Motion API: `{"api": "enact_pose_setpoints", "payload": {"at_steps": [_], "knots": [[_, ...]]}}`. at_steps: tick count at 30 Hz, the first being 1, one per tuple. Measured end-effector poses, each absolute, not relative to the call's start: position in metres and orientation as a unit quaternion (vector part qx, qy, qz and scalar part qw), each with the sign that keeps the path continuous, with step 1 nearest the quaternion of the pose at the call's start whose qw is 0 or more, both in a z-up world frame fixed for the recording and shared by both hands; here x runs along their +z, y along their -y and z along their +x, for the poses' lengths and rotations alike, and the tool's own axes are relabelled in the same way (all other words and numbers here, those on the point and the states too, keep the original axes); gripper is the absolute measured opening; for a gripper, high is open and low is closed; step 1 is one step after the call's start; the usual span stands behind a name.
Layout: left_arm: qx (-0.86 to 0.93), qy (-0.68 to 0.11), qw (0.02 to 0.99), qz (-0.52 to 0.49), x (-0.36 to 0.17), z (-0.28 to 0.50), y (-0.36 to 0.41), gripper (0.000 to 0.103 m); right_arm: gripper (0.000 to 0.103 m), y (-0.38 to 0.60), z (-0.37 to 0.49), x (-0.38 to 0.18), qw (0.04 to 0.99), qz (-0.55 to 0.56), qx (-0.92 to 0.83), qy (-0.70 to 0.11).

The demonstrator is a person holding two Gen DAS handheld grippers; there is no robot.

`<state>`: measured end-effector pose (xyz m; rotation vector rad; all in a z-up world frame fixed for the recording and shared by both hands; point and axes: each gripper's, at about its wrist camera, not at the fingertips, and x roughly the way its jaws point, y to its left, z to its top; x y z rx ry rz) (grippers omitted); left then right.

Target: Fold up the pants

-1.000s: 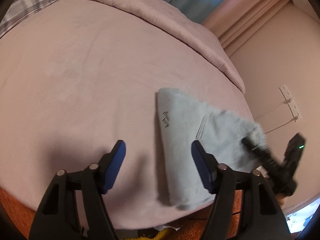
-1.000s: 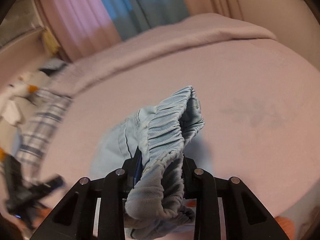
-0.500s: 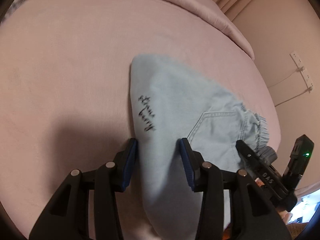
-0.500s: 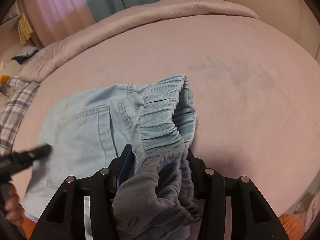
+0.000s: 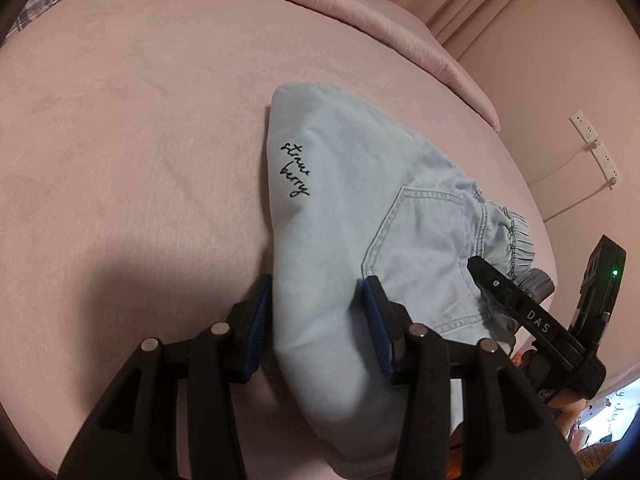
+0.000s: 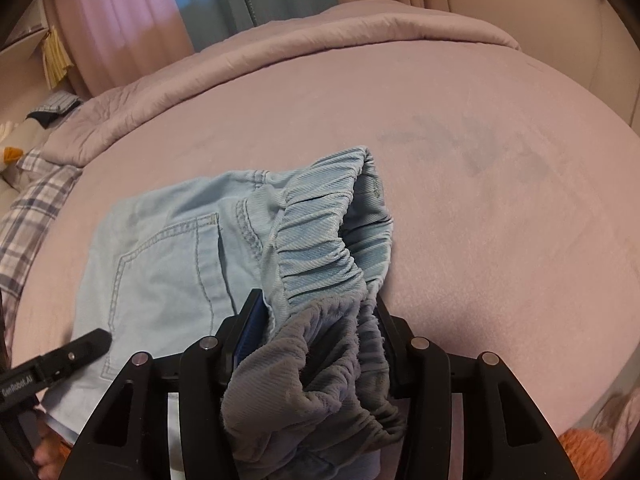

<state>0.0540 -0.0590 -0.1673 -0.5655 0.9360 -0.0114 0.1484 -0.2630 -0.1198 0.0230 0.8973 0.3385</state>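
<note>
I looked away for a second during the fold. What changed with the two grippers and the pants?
The left gripper, open over bare bedspread a second ago, moved onto the pants and closed its jaws on the folded leg end. The right gripper kept its hold on the bunched waistband, now lower toward the bed.

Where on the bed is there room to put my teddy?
Bare sheet lies left of the pants, up to the rolled blanket, and right of the waistband toward the bed's edge. It is crowded near the front, where the left gripper and right gripper hold the pants.
</note>
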Motion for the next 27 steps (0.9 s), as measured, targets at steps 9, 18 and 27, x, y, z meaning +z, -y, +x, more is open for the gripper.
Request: {"api": "enact_pose_setpoints", "payload": {"at_steps": [9,18,27], "knots": [[-0.003,-0.435,0.855,-0.283,-0.17,0.045,0.059,0.046,0.048,0.262,0.146,-0.119,0.889,0.011,0.157,-0.429],[-0.003,-0.436,0.854,-0.284,-0.17,0.031,0.063,0.047,0.048,0.262,0.144,-0.12,0.89,0.013,0.154,-0.429],[-0.001,-0.443,0.851,-0.28,-0.166,0.024,0.063,0.047,0.048,0.264,0.141,-0.121,0.887,0.018,0.153,-0.435]]}}
